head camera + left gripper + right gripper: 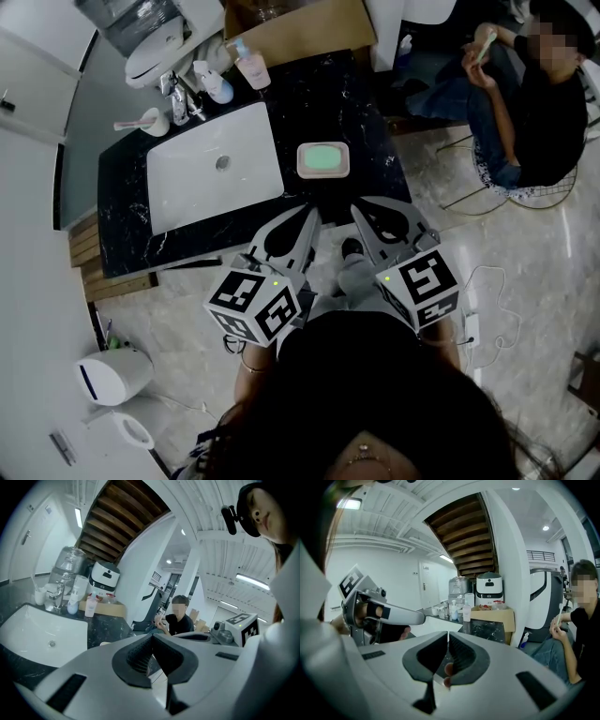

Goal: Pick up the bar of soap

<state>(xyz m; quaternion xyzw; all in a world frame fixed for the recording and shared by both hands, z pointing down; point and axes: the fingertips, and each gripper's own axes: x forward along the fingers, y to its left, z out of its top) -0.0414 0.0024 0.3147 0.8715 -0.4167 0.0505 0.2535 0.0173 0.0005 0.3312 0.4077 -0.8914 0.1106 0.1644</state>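
Note:
A pale green bar of soap (324, 157) lies in a pinkish dish (303, 166) on the black marble counter (356, 112), right of the white sink (216, 169). Both grippers are held side by side over the counter's front edge, just short of the dish. My left gripper (313, 215) (152, 635) is shut with nothing between its pads. My right gripper (356, 208) (448, 633) is also shut and empty, tips pressed together. In the right gripper view the left gripper (386, 613) shows at the left, with a hand on it. The soap itself is hidden behind the jaws in both gripper views.
A faucet (174, 94), several bottles (251, 64) and a cardboard box (300, 28) stand along the counter's back. A person (534, 94) sits to the right on the tiled floor side. A white bin (112, 375) stands on the floor at lower left.

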